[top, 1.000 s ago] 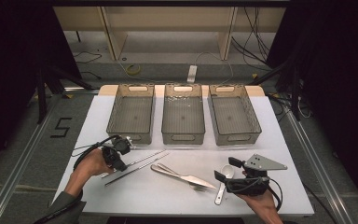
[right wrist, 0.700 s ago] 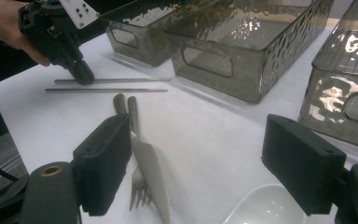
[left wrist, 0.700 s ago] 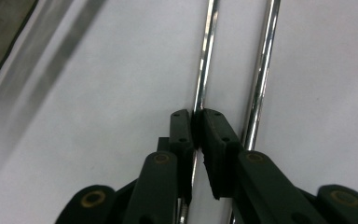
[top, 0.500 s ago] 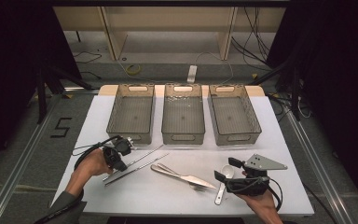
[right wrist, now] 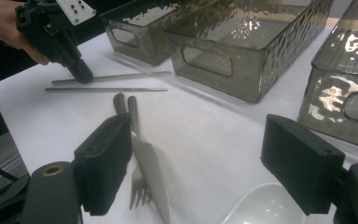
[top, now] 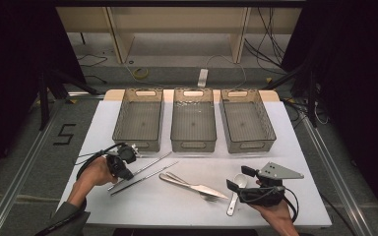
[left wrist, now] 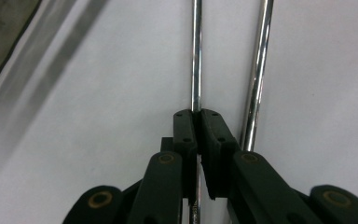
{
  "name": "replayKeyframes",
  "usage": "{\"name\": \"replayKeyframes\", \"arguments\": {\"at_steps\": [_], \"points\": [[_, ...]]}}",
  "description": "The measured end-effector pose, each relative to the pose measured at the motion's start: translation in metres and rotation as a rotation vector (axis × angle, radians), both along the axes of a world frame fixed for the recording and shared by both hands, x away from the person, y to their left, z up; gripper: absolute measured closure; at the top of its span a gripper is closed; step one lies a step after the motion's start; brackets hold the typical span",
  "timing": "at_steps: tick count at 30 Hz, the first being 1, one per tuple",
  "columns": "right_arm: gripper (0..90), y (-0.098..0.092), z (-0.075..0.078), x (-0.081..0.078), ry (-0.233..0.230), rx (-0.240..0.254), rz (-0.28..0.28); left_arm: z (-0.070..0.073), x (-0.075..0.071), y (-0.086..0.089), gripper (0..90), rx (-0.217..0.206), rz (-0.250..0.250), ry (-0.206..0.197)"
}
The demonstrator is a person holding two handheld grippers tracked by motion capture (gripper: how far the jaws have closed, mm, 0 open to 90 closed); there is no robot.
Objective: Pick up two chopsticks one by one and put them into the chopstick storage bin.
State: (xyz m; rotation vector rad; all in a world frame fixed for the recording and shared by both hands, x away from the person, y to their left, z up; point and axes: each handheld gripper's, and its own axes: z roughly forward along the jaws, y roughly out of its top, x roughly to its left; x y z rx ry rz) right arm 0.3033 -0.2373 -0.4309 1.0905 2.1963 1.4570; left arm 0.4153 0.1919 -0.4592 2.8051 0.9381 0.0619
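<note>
the left gripper [left wrist: 196, 116] has just been closing and now clamps 1 thin steel chopstick [left wrist: 195, 56] lying on the white table [top: 295, 147]; pickup is in hand. next: lift it cleanly off its twin [left wrist: 257, 74]. the right gripper [right wrist: 196, 163] waits, jaws apart.

Fork [right wrist: 139, 189] tines part-hidden under knife [right wrist: 150, 173] — spoon [right wrist: 265, 205] cut off.

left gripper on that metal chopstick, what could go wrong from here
1. The left gripper pinches one thin, shiny chopstick near its end; lifted, it may pivot or slip out.
2. The second chopstick lies right beside the jaws and could get nudged and roll.
3. The knife and fork lie close by; a swinging rod might knock them.
</note>
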Motion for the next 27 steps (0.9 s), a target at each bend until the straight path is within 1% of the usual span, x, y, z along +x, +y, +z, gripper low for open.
{"name": "replayKeyframes", "arguments": {"at_steps": [1,2,3,6,7,8,9,13,15,18,20,22,24,25,26,27], "points": [[25.4,0.0,0.0,0.0,0.0,0.0,0.0,0.001,0.0,0.001,84.7,-0.01,0.003,-0.002],[25.4,0.0,0.0,0.0,0.0,0.0,0.0,0.002,0.0,0.003,84.7,-0.01,-0.003,0.002],[25.4,0.0,0.0,0.0,0.0,0.0,0.0,0.003,-0.001,0.003,84.7,-0.02,0.003,-0.004],[25.4,0.0,0.0,0.0,0.001,-0.002,0.0,0.008,-0.003,0.005,84.7,-0.03,0.005,-0.013],[25.4,0.0,0.0,0.0,0.001,-0.001,-0.001,0.011,-0.003,0.006,84.7,-0.036,0.004,-0.011],[25.4,0.0,0.0,0.0,0.001,0.0,-0.001,0.014,-0.004,0.007,84.7,-0.042,-0.001,-0.015],[25.3,0.0,0.0,0.0,0.001,0.0,-0.001,0.017,-0.005,0.008,84.7,-0.056,0.006,-0.017],[25.3,0.0,0.0,0.0,0.001,0.0,-0.001,0.029,-0.009,0.011,84.7,-0.08,0.007,-0.033],[25.0,0.0,0.0,0.0,0.002,0.0,0.0,0.039,-0.011,0.013,84.7,-0.092,0.0,-0.047],[25.0,0.0,0.0,0.0,0.001,0.004,-0.002,0.054,-0.014,0.016,84.7,-0.131,0.022,-0.094],[24.8,-0.001,0.0,0.0,0.0,0.005,-0.003,0.061,-0.015,0.019,84.7,-0.159,0.035,-0.12],[24.7,-0.001,0.0,-0.001,-0.003,0.003,-0.006,0.066,-0.015,0.021,84.7,-0.203,0.06,-0.142],[24.7,-0.001,0.001,-0.001,-0.009,0.008,-0.006,0.071,-0.014,0.023,84.7,-0.229,0.074,-0.17],[24.7,-0.001,0.001,-0.001,-0.008,0.009,-0.008,0.073,-0.014,0.023,84.7,-0.25,0.088,-0.183],[24.7,-0.002,0.001,-0.001,-0.007,0.009,-0.009,0.075,-0.013,0.024,84.6,-0.264,0.093,-0.192],[24.7,-0.002,0.001,-0.001,-0.009,0.01,-0.01,0.077,-0.012,0.025,84.6,-0.27,0.095,-0.2]]}}
